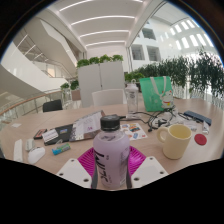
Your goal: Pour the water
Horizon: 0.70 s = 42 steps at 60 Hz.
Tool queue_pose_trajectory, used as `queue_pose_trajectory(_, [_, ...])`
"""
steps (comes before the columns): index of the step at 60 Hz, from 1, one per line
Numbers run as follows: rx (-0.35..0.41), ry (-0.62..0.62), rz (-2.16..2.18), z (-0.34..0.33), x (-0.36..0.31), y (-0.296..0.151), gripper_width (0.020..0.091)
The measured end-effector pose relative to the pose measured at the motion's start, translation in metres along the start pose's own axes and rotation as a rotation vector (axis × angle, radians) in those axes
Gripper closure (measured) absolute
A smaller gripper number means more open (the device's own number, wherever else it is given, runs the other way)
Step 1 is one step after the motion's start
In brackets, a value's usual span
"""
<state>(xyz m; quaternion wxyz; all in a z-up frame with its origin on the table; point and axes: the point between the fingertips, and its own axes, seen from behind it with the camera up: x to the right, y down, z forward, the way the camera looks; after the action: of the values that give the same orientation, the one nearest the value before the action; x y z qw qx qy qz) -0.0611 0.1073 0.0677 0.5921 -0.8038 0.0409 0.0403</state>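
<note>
A clear plastic bottle with a black cap (111,150) is held between the two fingers of the gripper (111,170), above a pale wooden table (30,128). A cream ceramic mug (176,139) is set to the right of the bottle. A translucent green bag (155,93) is placed behind the mug. An open printed magazine (78,127) is laid left of the bottle.

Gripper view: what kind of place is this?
Probably an office atrium or open workspace. A long table carries a cup, papers and a green bag; planters and upper-floor balconies stand behind. The gripper is shut on a bottle.
</note>
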Motion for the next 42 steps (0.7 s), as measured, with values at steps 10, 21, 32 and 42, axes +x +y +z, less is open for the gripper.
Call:
queue_pose_trajectory(10, [-0.010, -0.174, 0.537, 0.008, -0.007, -0.084, 0.0715])
queue_pose_trajectory(21, [-0.003, -0.308, 1.373, 0.022, 0.062, -0.146, 0.0718])
queue_pose_trajectory(32, [-0.007, -0.342, 2.000, 0.036, 0.105, -0.129, 0.0716])
queue_pose_trajectory(42, [0.013, -0.357, 2.144, 0.034, 0.115, -0.120, 0.0716])
